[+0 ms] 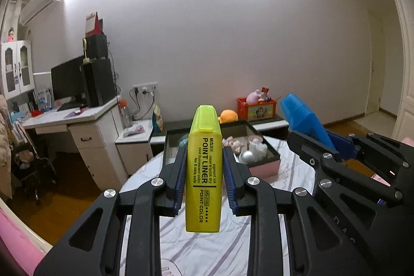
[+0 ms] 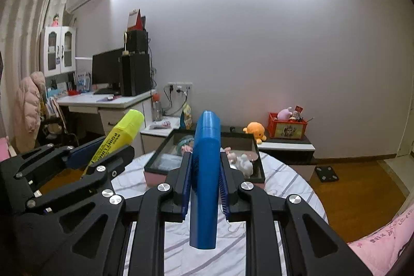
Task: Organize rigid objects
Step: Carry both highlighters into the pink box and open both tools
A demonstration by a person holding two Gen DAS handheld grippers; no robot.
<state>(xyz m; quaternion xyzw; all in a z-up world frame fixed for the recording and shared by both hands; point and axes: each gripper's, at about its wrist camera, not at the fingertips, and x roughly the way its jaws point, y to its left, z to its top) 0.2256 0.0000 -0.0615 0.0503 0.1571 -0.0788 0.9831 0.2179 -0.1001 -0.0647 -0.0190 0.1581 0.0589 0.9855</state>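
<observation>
Nearest my left wrist camera, the left hand-held gripper (image 1: pixel 204 172) pinches a yellow highlighter (image 1: pixel 204 170) between its blue pads (image 1: pixel 179 183); the marker stands upright, cap end up, its printed label facing me, lifted clear of the striped cloth (image 1: pixel 181 245) below. Left of it, across the room, I see a white desk (image 1: pixel 77 118) carrying a black monitor (image 1: pixel 67 80) and a black computer tower (image 1: pixel 99 82). Behind the highlighter, an open dark tray with a pink base (image 1: pixel 266 168) rests on the cloth and holds small figurines (image 1: pixel 254 148) and a silver ball (image 1: pixel 247 155). Further back, an orange plush toy (image 1: pixel 228 116) and a red crate (image 1: pixel 256 107) sit on a low cabinet. At the right of this view, the right hand-held gripper (image 1: pixel 333 146) clamps a blue highlighter (image 1: pixel 302 120), tilted to the upper left.

From my right wrist camera, the left hand-held gripper (image 2: pixel 101 154) appears at the left with the yellow highlighter (image 2: pixel 119 136) leaning to the upper right. At centre, the right hand-held gripper (image 2: pixel 205 180) is pressed shut on the blue highlighter (image 2: pixel 205 172), which stands nearly upright above the cloth (image 2: pixel 284 180). Just beyond lies the tray (image 2: pixel 155 173), and a pink quilt (image 2: pixel 383 242) fills the lower right corner.
</observation>
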